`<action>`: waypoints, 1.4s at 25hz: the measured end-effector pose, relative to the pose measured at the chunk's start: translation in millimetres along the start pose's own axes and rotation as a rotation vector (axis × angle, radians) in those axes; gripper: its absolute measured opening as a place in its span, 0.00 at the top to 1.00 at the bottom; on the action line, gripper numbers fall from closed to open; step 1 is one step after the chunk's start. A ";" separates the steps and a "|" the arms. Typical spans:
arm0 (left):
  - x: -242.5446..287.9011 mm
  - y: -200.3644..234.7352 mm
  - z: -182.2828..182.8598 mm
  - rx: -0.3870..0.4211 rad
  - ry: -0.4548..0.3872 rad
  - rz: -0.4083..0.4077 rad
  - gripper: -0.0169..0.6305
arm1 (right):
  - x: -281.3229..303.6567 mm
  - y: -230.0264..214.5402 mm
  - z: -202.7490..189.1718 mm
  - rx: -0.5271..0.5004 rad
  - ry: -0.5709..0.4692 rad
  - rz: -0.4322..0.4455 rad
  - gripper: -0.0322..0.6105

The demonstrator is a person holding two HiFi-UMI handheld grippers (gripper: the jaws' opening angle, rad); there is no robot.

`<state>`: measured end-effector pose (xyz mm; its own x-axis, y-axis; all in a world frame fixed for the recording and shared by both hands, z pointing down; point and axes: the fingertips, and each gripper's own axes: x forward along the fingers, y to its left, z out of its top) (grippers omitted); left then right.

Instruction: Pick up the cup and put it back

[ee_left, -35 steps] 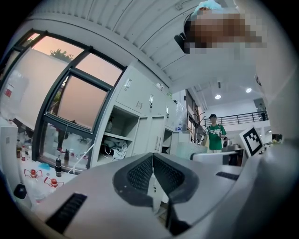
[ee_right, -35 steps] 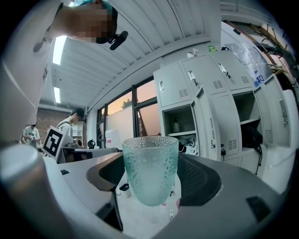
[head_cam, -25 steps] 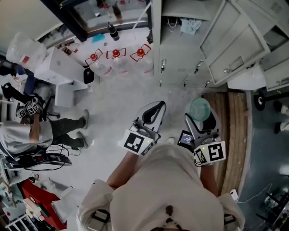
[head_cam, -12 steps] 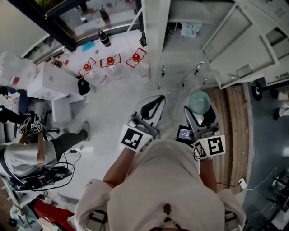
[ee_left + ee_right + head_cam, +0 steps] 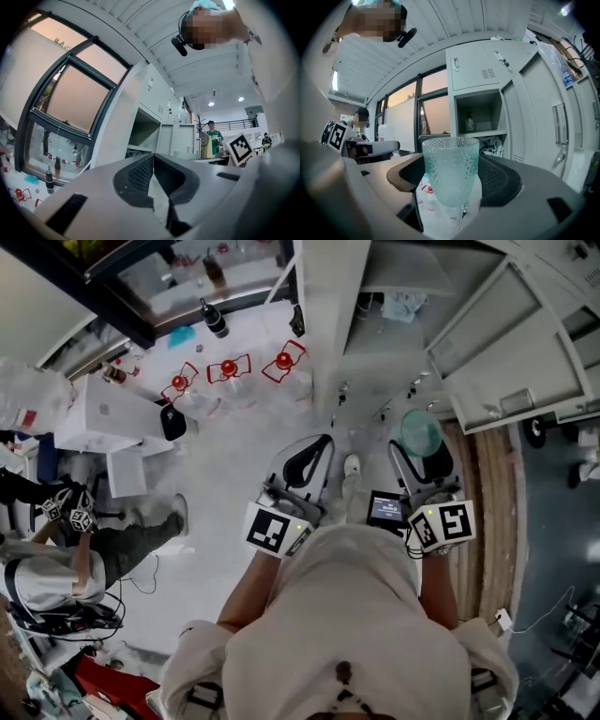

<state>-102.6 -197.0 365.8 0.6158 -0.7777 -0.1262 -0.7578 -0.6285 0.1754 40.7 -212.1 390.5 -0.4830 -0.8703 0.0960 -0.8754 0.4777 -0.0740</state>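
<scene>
Closest in, both arms reach out from the body, and the right gripper [image 5: 452,183] has its jaws clamped on the teal pebbled cup [image 5: 451,161]. It pinches low on the tapered body, so the rim stands upright and clear above the pads, a steady hold for carrying. The cup hangs in the air at centre right of the head view, resting on nothing. Just beside it, toward centre frame, the left gripper [image 5: 153,158] has its jaws pressed together on nothing; I'd say it's parked aside because this is a one-gripper job. Beyond the cup's rim, an open locker compartment [image 5: 480,115] holds a bottle [image 5: 469,123], with a crumpled cloth [image 5: 490,145] in the bay below. Whether the cup goes back there, I can't tell. Farthest off, at upper left of the head view, a dark bottle [image 5: 214,317] stands by the window [image 5: 70,103].
</scene>
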 end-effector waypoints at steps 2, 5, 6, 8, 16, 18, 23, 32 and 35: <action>6.0 4.7 -0.7 0.005 -0.001 0.019 0.96 | 13.2 -12.0 0.4 -0.001 -0.004 0.005 0.42; 21.9 11.5 -1.4 0.023 -0.002 0.049 0.96 | 39.0 -34.2 0.8 -0.005 -0.003 0.024 0.42; 29.1 13.9 -0.4 0.029 -0.005 0.059 0.96 | 49.2 -42.0 0.7 -0.005 -0.003 0.035 0.42; 46.4 17.7 1.6 0.040 -0.012 0.080 0.96 | 70.6 -58.8 1.1 -0.014 -0.004 0.061 0.42; 107.5 25.4 0.1 0.101 -0.022 0.183 0.96 | 159.7 -111.2 -12.6 -0.021 0.031 0.184 0.42; 112.8 30.3 -0.2 0.107 -0.025 0.232 0.96 | 183.2 -117.5 -19.3 -0.024 0.039 0.211 0.42; 115.9 43.5 -6.9 0.118 -0.016 0.350 0.96 | 237.1 -127.3 -40.2 -0.035 0.069 0.241 0.42; 107.4 47.8 -8.7 0.129 -0.009 0.466 0.96 | 286.5 -115.9 -69.6 -0.061 0.121 0.292 0.42; 105.6 50.3 -12.7 0.137 0.002 0.487 0.96 | 296.5 -116.7 -79.6 -0.035 0.127 0.287 0.42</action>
<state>-72.9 -310.6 373.7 0.1841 -0.9811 -0.0593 -0.9785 -0.1886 0.0832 -1.9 -516.4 506.6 -0.7071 -0.6784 0.1992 -0.7019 0.7076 -0.0818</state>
